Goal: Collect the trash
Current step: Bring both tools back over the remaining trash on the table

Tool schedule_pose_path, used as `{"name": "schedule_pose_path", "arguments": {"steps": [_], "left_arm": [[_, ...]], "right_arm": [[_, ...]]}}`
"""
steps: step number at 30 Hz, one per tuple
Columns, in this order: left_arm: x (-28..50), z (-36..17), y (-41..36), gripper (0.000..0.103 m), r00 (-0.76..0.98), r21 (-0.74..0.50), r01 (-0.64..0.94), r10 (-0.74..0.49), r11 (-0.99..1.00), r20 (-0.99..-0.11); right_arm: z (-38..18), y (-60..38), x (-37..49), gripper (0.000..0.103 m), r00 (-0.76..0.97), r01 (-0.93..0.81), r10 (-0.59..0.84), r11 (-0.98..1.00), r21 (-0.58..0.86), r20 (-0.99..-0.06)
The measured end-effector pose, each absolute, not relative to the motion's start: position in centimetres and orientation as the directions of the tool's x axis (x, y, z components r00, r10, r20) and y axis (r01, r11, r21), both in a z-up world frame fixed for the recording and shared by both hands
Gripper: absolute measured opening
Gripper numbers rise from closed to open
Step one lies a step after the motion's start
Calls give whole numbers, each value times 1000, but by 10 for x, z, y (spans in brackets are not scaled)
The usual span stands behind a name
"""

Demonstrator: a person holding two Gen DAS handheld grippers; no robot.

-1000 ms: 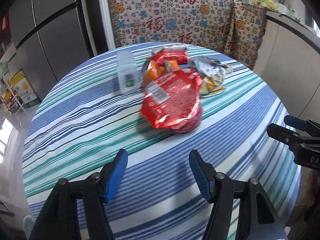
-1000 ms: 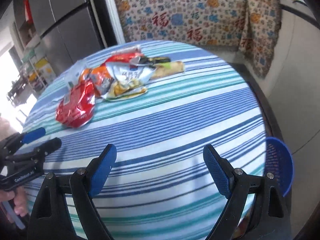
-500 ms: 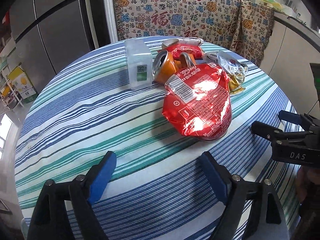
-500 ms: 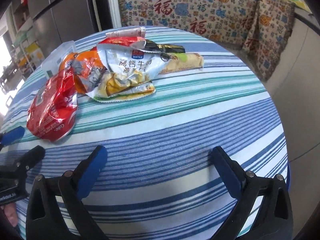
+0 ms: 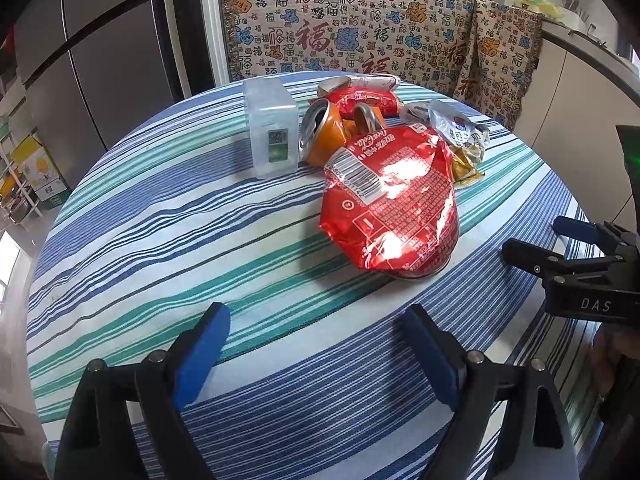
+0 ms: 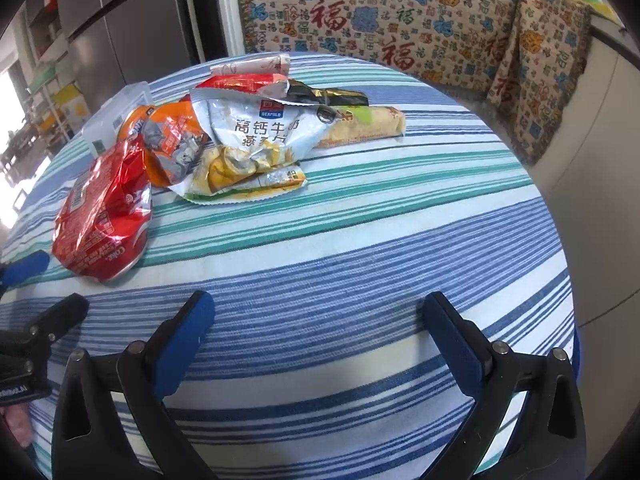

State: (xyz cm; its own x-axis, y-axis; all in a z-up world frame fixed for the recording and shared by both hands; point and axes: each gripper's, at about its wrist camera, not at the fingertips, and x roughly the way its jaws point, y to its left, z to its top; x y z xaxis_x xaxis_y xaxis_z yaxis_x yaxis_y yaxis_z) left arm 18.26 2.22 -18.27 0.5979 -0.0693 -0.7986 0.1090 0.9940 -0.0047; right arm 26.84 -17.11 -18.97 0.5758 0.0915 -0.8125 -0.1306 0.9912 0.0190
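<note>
A pile of trash lies on the round striped table (image 5: 168, 240). Nearest is a shiny red foil bag (image 5: 392, 200) (image 6: 104, 216). Behind it lie a crushed orange can (image 5: 324, 136) (image 6: 168, 144), a clear plastic box (image 5: 272, 132), a silver snack bag (image 6: 260, 128) (image 5: 460, 128), a beige wrapper (image 6: 368, 128) and a red wrapper (image 5: 368, 100). My left gripper (image 5: 316, 344) hovers open in front of the red bag with nothing between its fingers. Over bare cloth my right gripper (image 6: 320, 336) is wide open, well short of the silver bag.
A patterned cloth (image 5: 360, 36) hangs over furniture behind the table. A steel fridge (image 5: 100, 60) stands at the left, a white counter (image 5: 580, 92) at the right. The table's curved edge (image 6: 560, 248) drops off close on the right.
Both grippers opened wider and came closer to the pile, so the trash looks larger. The red bag now lies just ahead of the left gripper.
</note>
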Motion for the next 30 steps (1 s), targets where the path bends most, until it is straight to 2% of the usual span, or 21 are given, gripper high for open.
{"name": "schedule_pose_path", "arguments": {"steps": [4, 9, 14, 21, 25, 30], "left_arm": [[177, -180, 15, 90, 602, -52, 163, -141, 985, -786], [184, -171, -13, 90, 621, -65, 166, -155, 984, -768], [213, -174, -15, 91, 626, -52, 71, -85, 996, -775], [210, -182, 52, 91, 603, -19, -19, -3, 1000, -798], [206, -175, 66, 91, 604, -105, 98, -143, 990, -784], [212, -157, 40, 91, 616, -154, 199, -245, 968, -749]], "right_arm": [[-189, -179, 258, 103, 576, -115, 84, 993, 21, -813], [-189, -179, 257, 103, 576, -114, 82, 993, 20, -813], [-188, -180, 257, 102, 576, -101, 82, 994, 29, -814], [-187, -178, 256, 103, 576, -101, 80, 995, 26, -814], [-187, -177, 256, 103, 575, -101, 80, 995, 26, -814], [-187, -178, 256, 103, 575, -101, 80, 995, 26, -814]]}}
